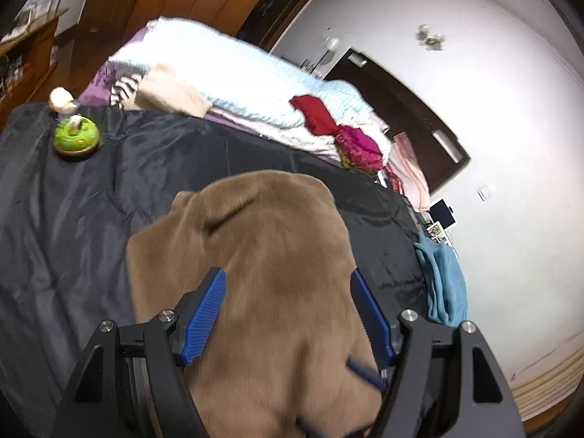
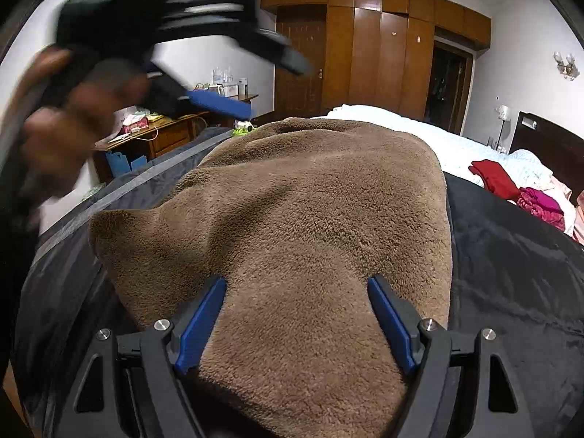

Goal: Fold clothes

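Note:
A brown fleece garment lies bunched on a dark cover spread over the bed. My left gripper hovers over it, its blue fingers spread wide and holding nothing. In the right wrist view the same brown fleece garment fills the middle. My right gripper stands open just above its near edge, fingers apart on either side of the cloth. The left gripper shows blurred at the upper left, held by a hand.
A green toy sits on the dark cover's far corner. Red cloth and pink cloth lie on the white bedding. A blue garment hangs at the bed's edge. A wooden wardrobe and a desk stand behind.

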Motion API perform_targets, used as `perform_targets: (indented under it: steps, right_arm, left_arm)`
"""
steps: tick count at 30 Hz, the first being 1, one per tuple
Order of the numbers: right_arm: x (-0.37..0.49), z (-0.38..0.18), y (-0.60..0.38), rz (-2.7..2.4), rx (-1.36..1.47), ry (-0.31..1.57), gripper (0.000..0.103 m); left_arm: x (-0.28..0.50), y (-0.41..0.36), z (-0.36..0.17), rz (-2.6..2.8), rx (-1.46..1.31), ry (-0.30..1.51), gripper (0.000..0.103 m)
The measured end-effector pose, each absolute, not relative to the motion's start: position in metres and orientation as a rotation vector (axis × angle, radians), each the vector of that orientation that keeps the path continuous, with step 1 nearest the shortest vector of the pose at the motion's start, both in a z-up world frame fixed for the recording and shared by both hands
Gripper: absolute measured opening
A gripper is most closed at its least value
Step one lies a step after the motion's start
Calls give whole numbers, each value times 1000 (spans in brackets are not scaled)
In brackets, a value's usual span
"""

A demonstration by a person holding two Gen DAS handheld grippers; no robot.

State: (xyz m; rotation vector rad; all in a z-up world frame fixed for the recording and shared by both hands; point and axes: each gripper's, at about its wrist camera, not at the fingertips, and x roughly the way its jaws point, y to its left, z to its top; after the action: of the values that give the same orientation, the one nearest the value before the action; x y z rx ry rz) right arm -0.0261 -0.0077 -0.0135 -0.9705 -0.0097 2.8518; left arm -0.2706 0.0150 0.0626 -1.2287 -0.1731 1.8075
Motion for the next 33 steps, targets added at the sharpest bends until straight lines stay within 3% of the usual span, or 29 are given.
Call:
perform_targets:
  steps: [7, 17, 26, 33]
  right_arm:
    - [-21, -13, -6, 2869, -960, 9, 82]
    - [-23, -8, -2, 2881, -964, -16, 82]
    - [-21, -11, -2, 2879, -961, -12, 82]
    - [-19, -11, -1, 2882, -958, -6, 82]
  left_arm:
    - [-321, 46, 3, 1897, -1470, -183, 72]
    - [-341, 31, -31, 1914, -1462, -325, 65]
    - [-318, 20, -4, 1912, -1451, -285, 64]
    - [-251, -1, 33, 1926, -1350, -145, 73]
